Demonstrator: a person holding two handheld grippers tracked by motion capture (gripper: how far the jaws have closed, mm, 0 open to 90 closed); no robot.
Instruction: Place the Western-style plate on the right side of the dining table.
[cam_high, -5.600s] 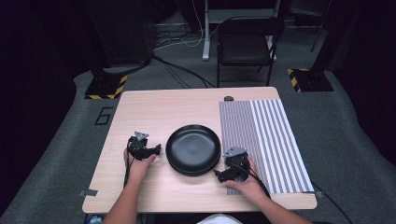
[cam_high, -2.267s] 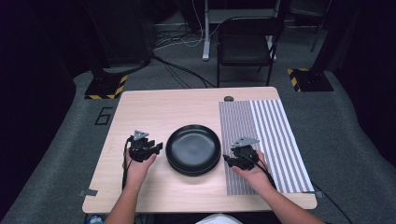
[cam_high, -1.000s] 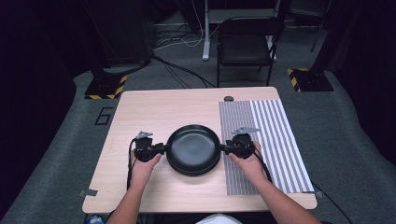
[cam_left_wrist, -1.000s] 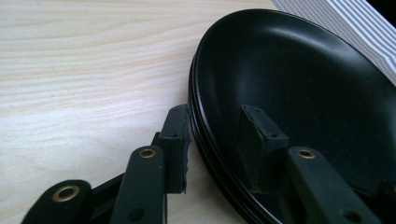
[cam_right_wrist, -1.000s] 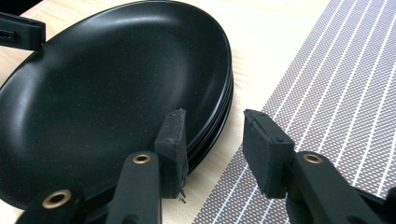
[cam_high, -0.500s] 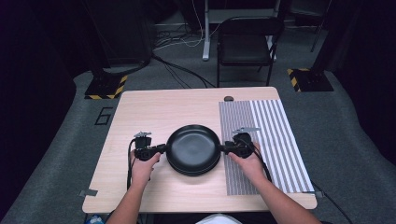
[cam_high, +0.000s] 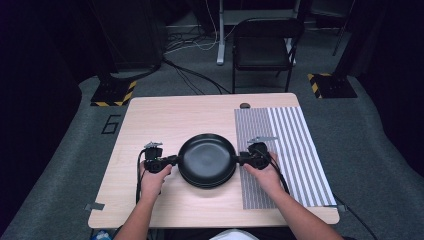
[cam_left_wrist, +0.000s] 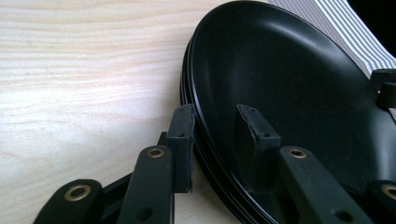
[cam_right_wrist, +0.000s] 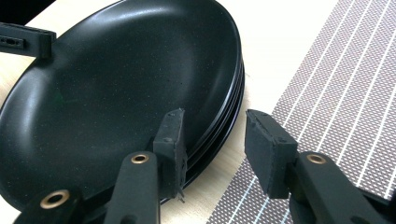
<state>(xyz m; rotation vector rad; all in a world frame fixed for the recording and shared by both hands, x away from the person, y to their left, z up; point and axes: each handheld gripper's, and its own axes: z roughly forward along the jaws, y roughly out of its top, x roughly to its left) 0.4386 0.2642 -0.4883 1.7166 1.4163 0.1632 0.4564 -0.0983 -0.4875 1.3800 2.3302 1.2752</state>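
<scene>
High view first: the left gripper and the right gripper meet the stack of black plates from opposite sides, each held low in one of the person's hands.

Left gripper view shows that tool's jaws parted and straddling the near rim, one pad outside the stack, the other inside the top plate; a gap is visible at the inner pad, so nothing is clamped. Right gripper view shows the right tool's jaws spread wider: one pad lies against the rim of the stack, the other hangs over the gap beside the striped placemat, clear of the plates. It grips nothing either.

The stack sits on the wooden table, near the front edge, its right side just short of the placemat, which covers the table's right portion.

The step seems to be a two-sided pickup of a plate. To do it well, I would judge that each tool should slide its lower pad beneath the top rim alone, close both at once, and lift level so the glossy plate does not tip or slip.
</scene>
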